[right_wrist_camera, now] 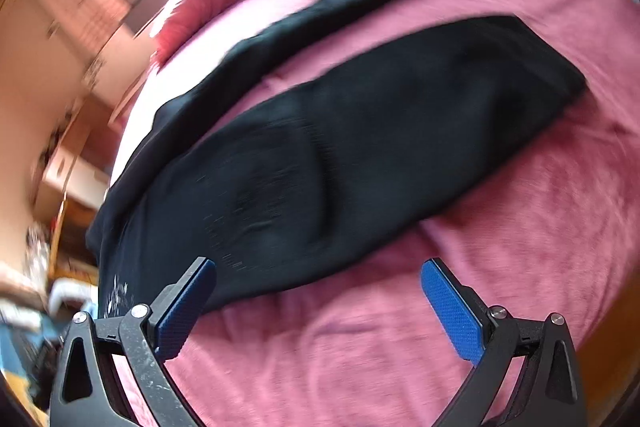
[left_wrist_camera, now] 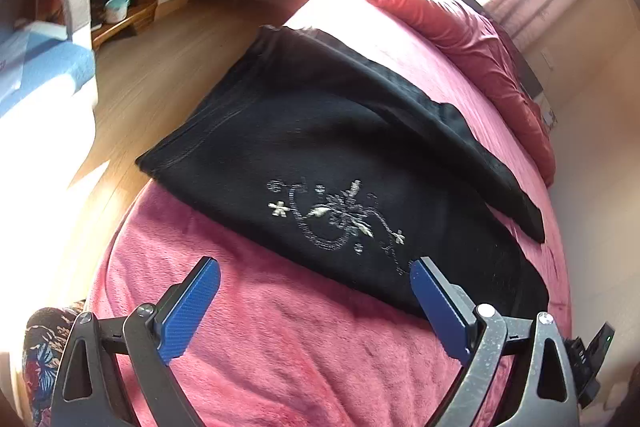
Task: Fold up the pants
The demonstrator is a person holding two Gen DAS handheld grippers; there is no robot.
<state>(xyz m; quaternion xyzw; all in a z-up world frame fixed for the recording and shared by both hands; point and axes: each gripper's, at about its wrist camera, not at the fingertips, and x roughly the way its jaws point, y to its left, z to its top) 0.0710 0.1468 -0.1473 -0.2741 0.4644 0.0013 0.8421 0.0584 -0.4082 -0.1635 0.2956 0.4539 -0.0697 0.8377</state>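
Left gripper (left_wrist_camera: 315,269) wide apart above black pants (left_wrist_camera: 320,147)

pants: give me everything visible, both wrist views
The pants are black, soft-looking fabric with pale floral embroidery near one edge. They lie spread flat on the pink blanket covering the bed, not yet folded, the two legs splayed apart with blanket showing between them in the right wrist view. Only the blanket touches them; the left gripper and right gripper are both open and empty, short of the near edge.
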